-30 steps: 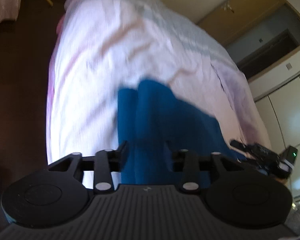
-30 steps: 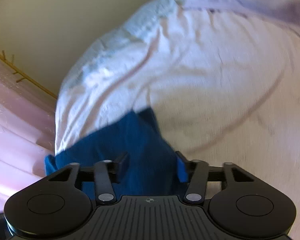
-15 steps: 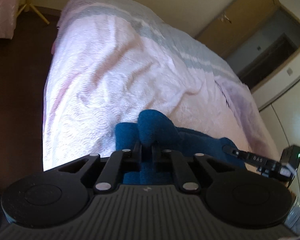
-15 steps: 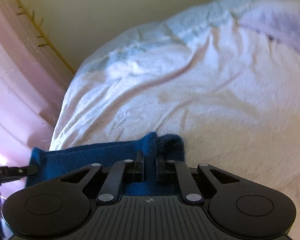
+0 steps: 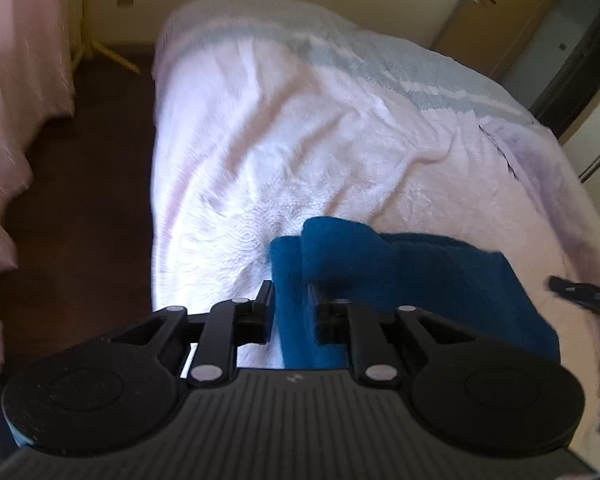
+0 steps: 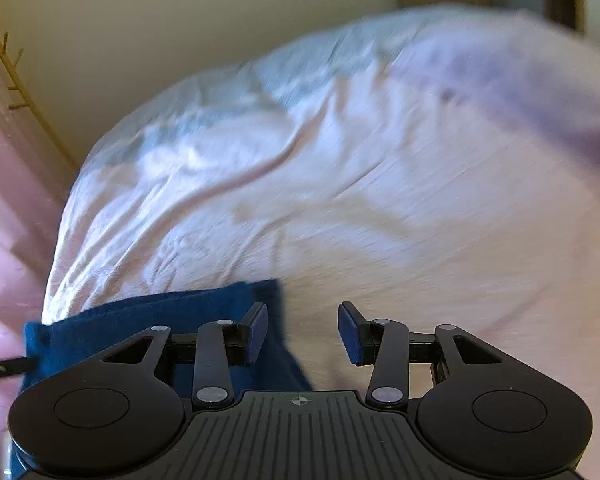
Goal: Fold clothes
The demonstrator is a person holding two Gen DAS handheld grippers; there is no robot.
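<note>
So the blue cloth point(image 5: 400, 280) lies on the bed point(image 5: 300, 140) near its close edge, already doubled into a thick band — at least one fold looks done. The left tool point(image 5: 290, 312) is narrow with a bunched end between its jaws, just easing apart; the right tool point(image 6: 303, 332) is opening, nothing between its jaws. Squaring off — perhaps another fold — seems left.

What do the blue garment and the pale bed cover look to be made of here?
Blue garment: soft, thick matte fabric, fleece or terry by its fuzzy edges and rounded folds; which one is unclear. Bed cover: pale pink-white cloth, apparently textured or quilted, with a fine rippled pattern and soft creases where the light hits; a blue-grey band crosses its far end.
</note>
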